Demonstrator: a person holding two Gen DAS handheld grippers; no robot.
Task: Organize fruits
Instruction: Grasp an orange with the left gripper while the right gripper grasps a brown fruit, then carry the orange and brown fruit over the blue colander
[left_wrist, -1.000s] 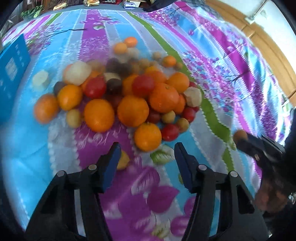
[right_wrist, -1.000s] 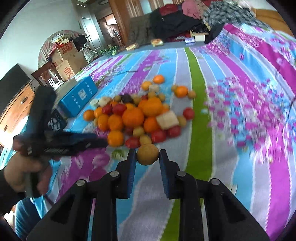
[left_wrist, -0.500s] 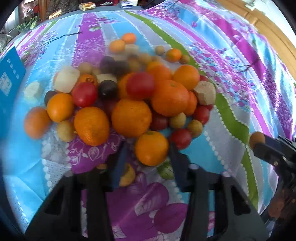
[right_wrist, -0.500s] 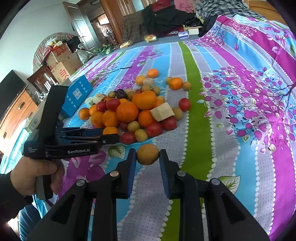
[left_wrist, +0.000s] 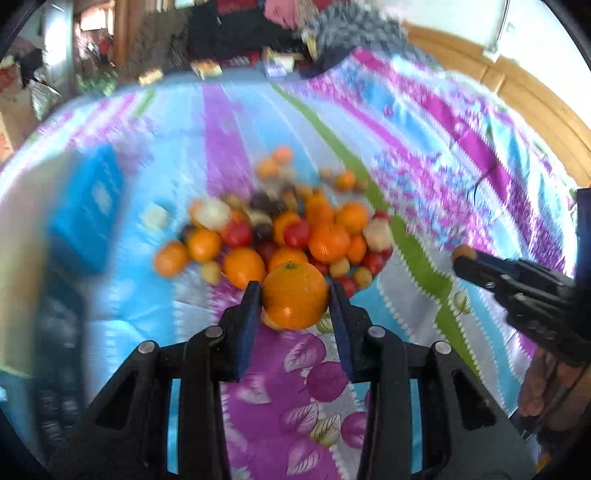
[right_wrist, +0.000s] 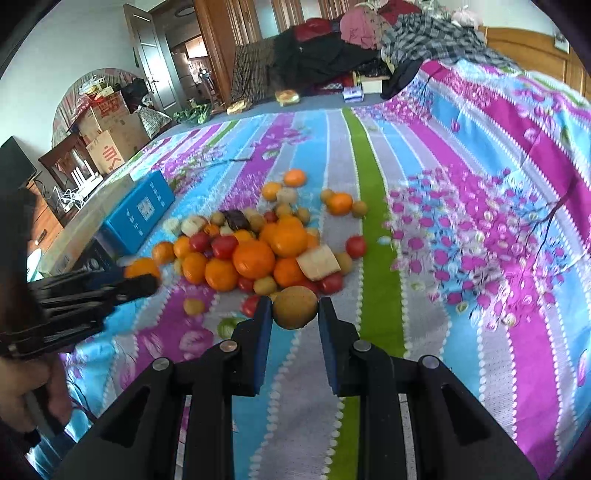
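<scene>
A pile of fruit (left_wrist: 291, 232) lies on the striped bedspread: oranges, red tomatoes, small brown fruits, pale chunks. It also shows in the right wrist view (right_wrist: 258, 251). My left gripper (left_wrist: 295, 299) is shut on an orange (left_wrist: 294, 295) and holds it above the cloth, in front of the pile. It appears at the left of the right wrist view (right_wrist: 142, 275). My right gripper (right_wrist: 295, 314) is shut on a small brown fruit (right_wrist: 294, 307) near the pile's front edge. It appears at the right of the left wrist view (left_wrist: 465, 258).
A blue box (right_wrist: 138, 208) lies left of the pile, also blurred in the left wrist view (left_wrist: 86, 218). A small yellow fruit (right_wrist: 194, 306) and a green one (right_wrist: 227, 326) lie loose in front. Clothes (right_wrist: 351, 48) are heaped at the far end.
My left gripper moved into the pile's front, closed on the front orange and lifted it back and up. My right gripper kept hold of the brown fruit and stayed nearly still.
</scene>
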